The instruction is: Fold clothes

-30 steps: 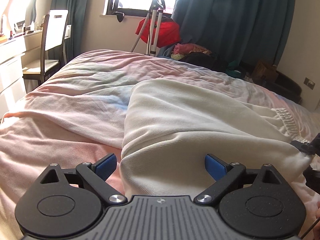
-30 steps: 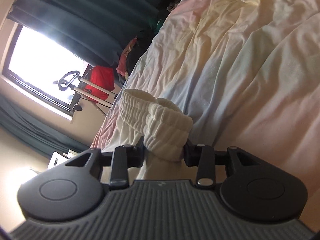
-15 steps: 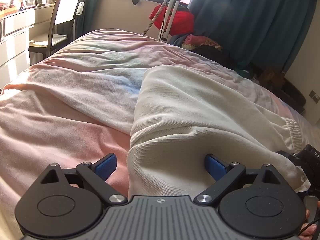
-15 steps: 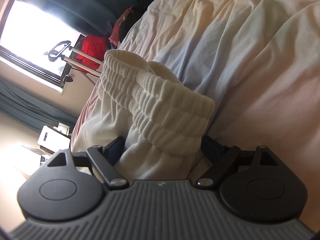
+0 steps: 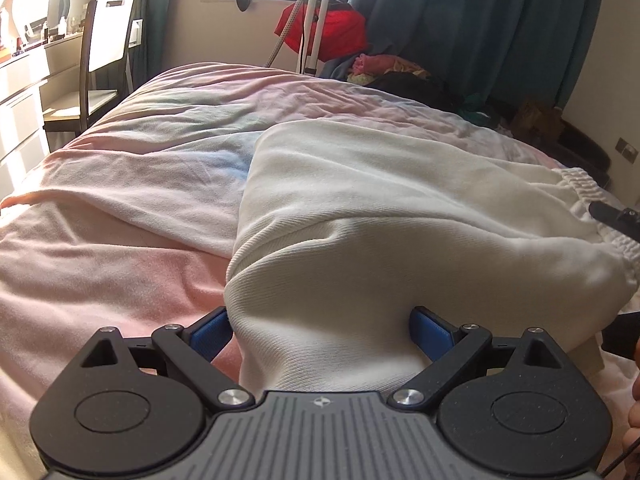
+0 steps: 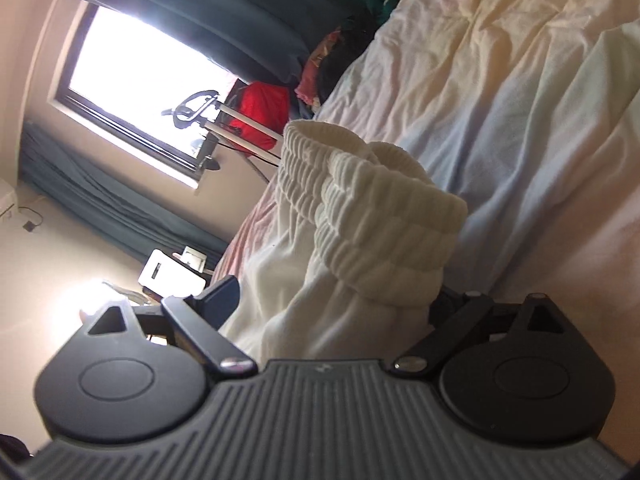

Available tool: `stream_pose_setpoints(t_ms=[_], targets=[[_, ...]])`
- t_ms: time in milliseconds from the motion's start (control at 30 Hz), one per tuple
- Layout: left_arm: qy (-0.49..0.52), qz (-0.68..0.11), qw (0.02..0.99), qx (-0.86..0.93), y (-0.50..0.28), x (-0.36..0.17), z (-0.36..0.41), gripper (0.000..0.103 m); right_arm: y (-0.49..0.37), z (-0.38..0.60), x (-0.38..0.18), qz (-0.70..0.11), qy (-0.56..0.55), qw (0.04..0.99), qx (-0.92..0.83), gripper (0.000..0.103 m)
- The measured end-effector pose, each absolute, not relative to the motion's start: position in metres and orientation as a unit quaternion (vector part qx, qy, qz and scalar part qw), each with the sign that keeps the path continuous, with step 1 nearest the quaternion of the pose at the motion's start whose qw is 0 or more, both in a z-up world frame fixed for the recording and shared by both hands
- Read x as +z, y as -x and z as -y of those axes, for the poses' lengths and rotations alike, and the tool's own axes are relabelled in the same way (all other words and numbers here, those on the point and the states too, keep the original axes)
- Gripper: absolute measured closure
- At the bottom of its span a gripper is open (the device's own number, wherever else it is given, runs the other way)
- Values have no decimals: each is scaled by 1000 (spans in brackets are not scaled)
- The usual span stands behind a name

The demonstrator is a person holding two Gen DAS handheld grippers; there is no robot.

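A cream-white pair of sweatpants (image 5: 380, 208) lies on the bed, folded over, with its ribbed elastic waistband (image 6: 384, 216) at the right end. My left gripper (image 5: 320, 330) is open, its blue pads spread wide around a bunched fold of the fabric. My right gripper (image 6: 340, 300) is open, jaws wide on either side of the waistband, which bulges between them. The right gripper's dark tip (image 5: 616, 216) shows at the right edge of the left wrist view, at the waistband.
The bed has a pink, blue and yellow duvet (image 5: 140, 184). A white chair (image 5: 104, 60) and desk stand at the left. A window, teal curtains (image 5: 480, 20), a red bag (image 5: 336, 32) and a clothes pile (image 5: 392, 70) lie beyond the bed.
My right gripper has opened from shut on the waistband to wide open. The left gripper stayed open around the fold and shifted slightly.
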State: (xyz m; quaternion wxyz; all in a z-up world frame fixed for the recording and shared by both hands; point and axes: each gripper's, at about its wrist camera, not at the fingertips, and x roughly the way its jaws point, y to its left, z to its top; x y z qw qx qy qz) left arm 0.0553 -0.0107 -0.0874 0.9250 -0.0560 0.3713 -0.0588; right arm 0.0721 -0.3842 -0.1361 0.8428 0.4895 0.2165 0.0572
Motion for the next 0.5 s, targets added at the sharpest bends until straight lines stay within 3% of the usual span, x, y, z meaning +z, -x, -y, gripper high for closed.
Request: stream_pose_setpoints(t_ms=[167, 333, 433, 500], targets=[[38, -371, 926, -59, -53, -88, 15, 7, -85, 386, -155, -278, -491, 825, 22, 8], [30, -375, 925, -59, -54, -89, 18, 7, -96, 364, -154, -333, -401, 853, 8, 8], [32, -376, 924, -60, -55, -89, 17, 7, -92, 359, -147, -331, -379, 864, 4, 24], [32, -377, 924, -62, -55, -89, 17, 6, -88, 356, -142, -328, -366, 871, -1, 41]])
